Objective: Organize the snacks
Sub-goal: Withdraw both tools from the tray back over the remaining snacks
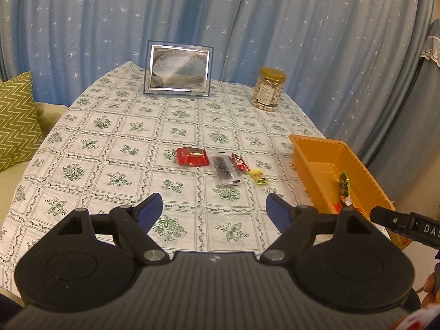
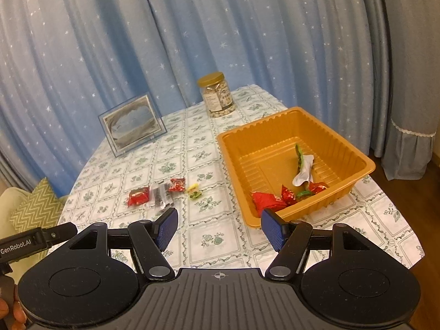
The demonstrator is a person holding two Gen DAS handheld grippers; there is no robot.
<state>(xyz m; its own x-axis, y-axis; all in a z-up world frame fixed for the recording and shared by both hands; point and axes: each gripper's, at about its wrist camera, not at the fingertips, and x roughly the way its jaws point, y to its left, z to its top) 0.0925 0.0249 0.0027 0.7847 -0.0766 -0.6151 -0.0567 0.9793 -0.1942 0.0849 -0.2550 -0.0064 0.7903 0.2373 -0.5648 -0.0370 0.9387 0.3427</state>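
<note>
A home living or dining area, shown by soft furnishings and household items.

A round table (image 1: pixel 115 148) wears a white cloth printed with green floral squares, backed by pale blue curtains (image 1: pixel 275 27) dotted with white stars. A green zigzag-patterned cushion (image 1: pixel 16 118) rests on a cream sofa beside the table. A glass-framed sand picture (image 1: pixel 178 71) and a clear plastic jar of nuts with a gold lid (image 1: pixel 269 89) stand at the far edge. Wooden flooring (image 2: pixel 429 192) shows beyond the table.

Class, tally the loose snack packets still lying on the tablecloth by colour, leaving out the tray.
Red packets: 2 (larger, smaller)
Clear packet with dark contents: 1
Yellow-green packet: 1
Total: 4
</note>
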